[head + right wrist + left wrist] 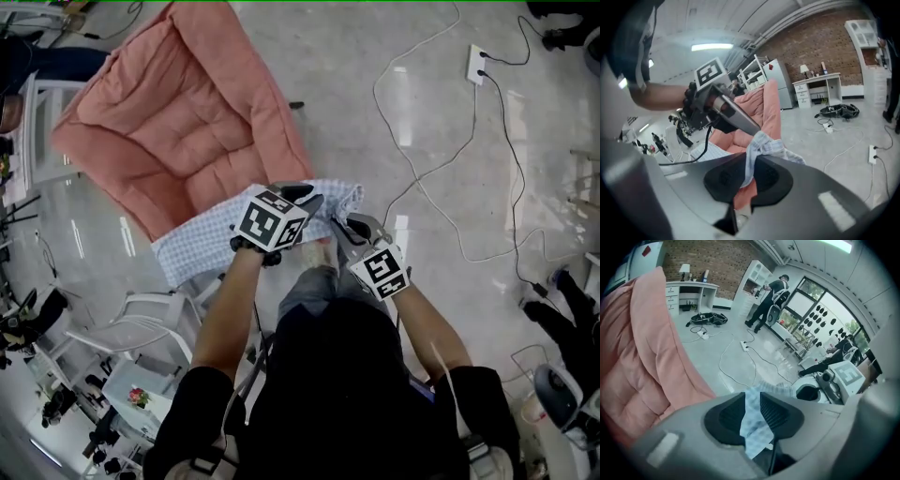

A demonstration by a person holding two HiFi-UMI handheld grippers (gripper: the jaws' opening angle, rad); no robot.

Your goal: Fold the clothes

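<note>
Shirt [192, 246]: thin woven cotton, small blue-and-white check, soft and crumpled. It's held up at one bunched edge by both tools, right in front of the person.

Left tool [752, 412]: clenched on the shirt. A flat strip of the checked fabric runs between the black ribbed pads [774, 409] and hangs out below them.

Right tool [749, 174]: clenched on the shirt too, jaws nearly together. A gathered wad of fabric bulges above the pads and a thin layer sits between them.

The two tools are close together in the head view, each with a white cube carrying black square markers. The rest of the shirt trails away to the left along the near edge of the cushion [178, 112]. Can't tell whether that end touches the floor.

Cushion: big, salmon pink, quilted into puffy square panels, roughly rectangular, lying at an angle on the floor [375, 56].

Floor: glossy pale grey, hard, reflective. A thin white cable [441, 202] loops across it, with a white power strip [477, 64] at the far side.
</note>
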